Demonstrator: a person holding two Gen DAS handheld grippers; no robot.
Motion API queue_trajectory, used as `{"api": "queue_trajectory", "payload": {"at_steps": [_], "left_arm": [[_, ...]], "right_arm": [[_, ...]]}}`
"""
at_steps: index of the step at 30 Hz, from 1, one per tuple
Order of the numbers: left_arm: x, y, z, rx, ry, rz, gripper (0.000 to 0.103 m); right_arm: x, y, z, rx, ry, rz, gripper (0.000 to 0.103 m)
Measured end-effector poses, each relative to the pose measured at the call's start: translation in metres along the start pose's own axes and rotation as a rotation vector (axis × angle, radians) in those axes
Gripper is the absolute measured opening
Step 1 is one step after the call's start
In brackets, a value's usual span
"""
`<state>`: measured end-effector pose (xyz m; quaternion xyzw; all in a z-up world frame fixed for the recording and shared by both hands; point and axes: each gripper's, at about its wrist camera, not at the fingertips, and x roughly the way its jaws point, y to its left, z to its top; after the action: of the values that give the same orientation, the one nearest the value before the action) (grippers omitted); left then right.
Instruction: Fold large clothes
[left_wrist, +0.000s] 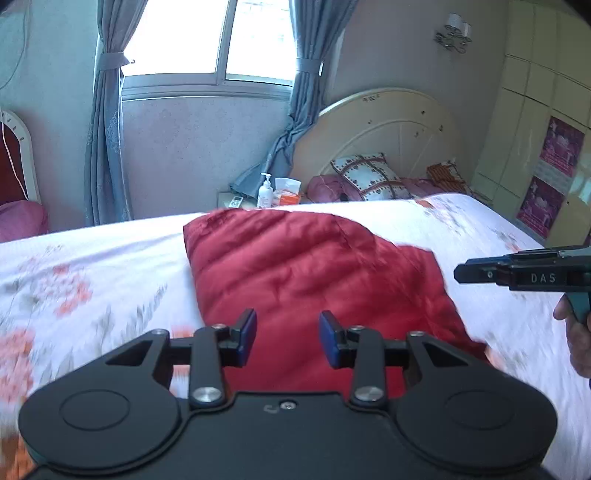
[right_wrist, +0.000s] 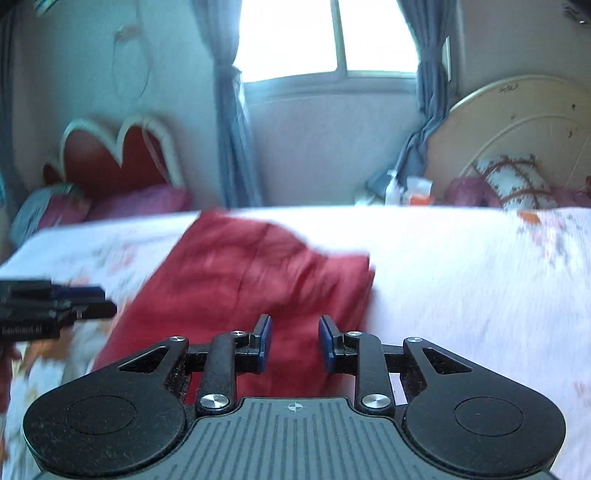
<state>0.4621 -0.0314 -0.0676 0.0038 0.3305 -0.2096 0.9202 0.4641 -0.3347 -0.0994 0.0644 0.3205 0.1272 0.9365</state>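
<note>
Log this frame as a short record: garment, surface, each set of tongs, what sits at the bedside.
garment: red quilted coat, folded into a compact block, lying flat
surface: bed with white floral sheet
left tongs: open, nothing between the pads, above the coat's near edge
right tongs: open, empty, over the coat's near right part
bedside: pump bottle and tissue box below the window
blur: strong in the right wrist view

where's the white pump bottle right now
In the left wrist view, the white pump bottle stands beyond the bed's far edge, below the window, beside an orange tissue box.
</note>
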Motion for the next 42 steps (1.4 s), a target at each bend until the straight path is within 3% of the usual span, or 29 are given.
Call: {"api": "queue_trajectory", "payload": {"at_steps": [3,8,16,18,19,20,21,24,25,29,33,38,40,42], "left_arm": [[0.030,0.001,0.009,-0.001,0.054,0.020,0.041],[0.059,-0.005,0.003,0.026,0.120,0.050,0.042],[0.061,-0.008,0.005,0.056,0.143,0.075,0.043],[0.053,-0.009,0.008,0.058,0.128,0.094,0.056],[0.046,-0.008,0.007,0.055,0.105,0.103,0.083],[0.040,-0.006,0.006,0.046,0.081,0.104,0.100],[0.035,-0.001,0.004,0.025,0.073,0.087,0.099],[0.033,0.018,0.000,-0.095,0.111,0.009,0.092],[0.034,0.025,-0.001,-0.139,0.117,-0.009,0.090],[0.045,0.053,-0.011,-0.343,0.157,-0.100,0.085],[0.057,0.063,-0.019,-0.410,0.183,-0.127,0.083],[0.072,0.071,-0.026,-0.477,0.196,-0.156,0.083],[0.077,0.074,-0.030,-0.516,0.201,-0.173,0.082],[0.081,0.077,-0.033,-0.550,0.201,-0.189,0.080]], "right_arm": [[0.038,-0.007,0.014,0.018,0.039,-0.010,0.027],[0.078,-0.031,-0.002,0.076,0.155,-0.045,0.027],[0.081,-0.056,-0.011,0.152,0.175,-0.029,0.027],[0.066,-0.063,-0.007,0.195,0.146,-0.010,0.028],[0.058,-0.070,-0.005,0.236,0.130,0.006,0.042],[0.049,-0.078,-0.004,0.282,0.115,0.018,0.063],[0.040,-0.085,-0.005,0.325,0.084,0.031,0.092],[0.032,-0.108,-0.009,0.449,0.088,0.117,0.091],[0.033,-0.115,-0.010,0.486,0.097,0.146,0.084],[0.048,-0.128,-0.012,0.557,0.135,0.207,0.083],[0.067,-0.129,-0.024,0.585,0.198,0.231,0.083],[0.073,-0.123,-0.022,0.555,0.194,0.254,0.083],[0.081,-0.122,-0.023,0.561,0.203,0.292,0.066],[0.085,-0.122,-0.024,0.569,0.187,0.298,0.061]]}}
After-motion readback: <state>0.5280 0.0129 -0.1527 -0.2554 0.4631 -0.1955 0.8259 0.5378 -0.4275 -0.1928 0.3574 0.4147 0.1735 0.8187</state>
